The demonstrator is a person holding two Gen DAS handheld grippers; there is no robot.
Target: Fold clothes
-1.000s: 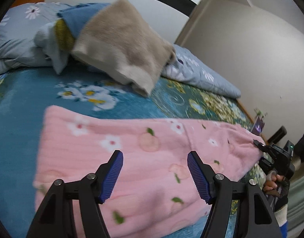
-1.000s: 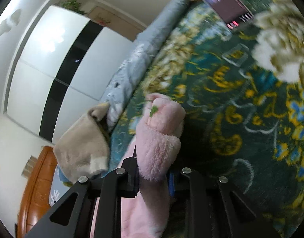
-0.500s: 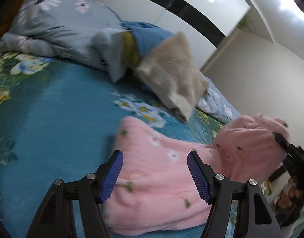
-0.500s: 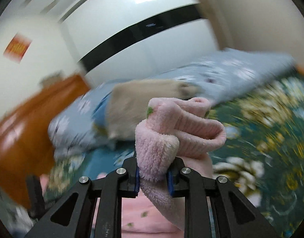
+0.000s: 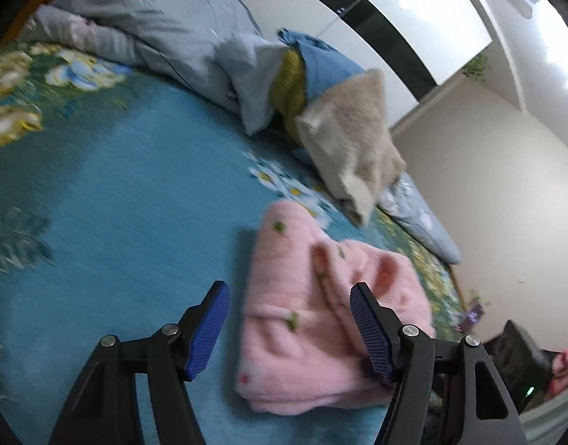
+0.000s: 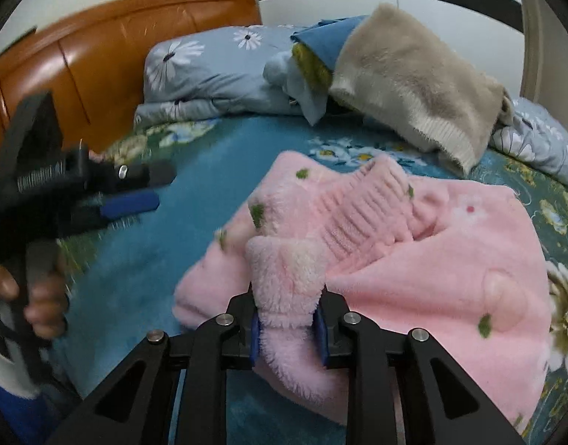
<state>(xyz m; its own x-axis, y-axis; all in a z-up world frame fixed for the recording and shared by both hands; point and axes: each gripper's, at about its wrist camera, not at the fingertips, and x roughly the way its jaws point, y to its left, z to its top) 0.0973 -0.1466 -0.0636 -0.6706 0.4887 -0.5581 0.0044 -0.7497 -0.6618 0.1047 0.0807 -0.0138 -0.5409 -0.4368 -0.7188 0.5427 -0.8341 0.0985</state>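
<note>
A fluffy pink garment point(image 5: 313, 319) with small flowers and green leaves lies folded over on the blue floral bedspread point(image 5: 117, 204). My left gripper point(image 5: 289, 330) is open and empty, hovering just above the garment's near left part. In the right wrist view my right gripper point(image 6: 288, 328) is shut on a bunched end of the pink garment point(image 6: 432, 259), holding it over the folded part. The left gripper point(image 6: 128, 189) shows there at the left, held by a hand.
A pile of clothes lies at the bed's far side: a beige fuzzy sweater point(image 6: 413, 78), a blue garment point(image 6: 332, 40) and a yellow-green one point(image 5: 289, 89). A grey-blue floral quilt point(image 6: 217, 74) lies by the orange headboard point(image 6: 98, 52). A white wardrobe point(image 5: 413, 11) stands behind.
My right gripper has carried the garment's end from the right across toward the left, folding the spread garment onto itself. My left gripper has swung left and stayed open.
</note>
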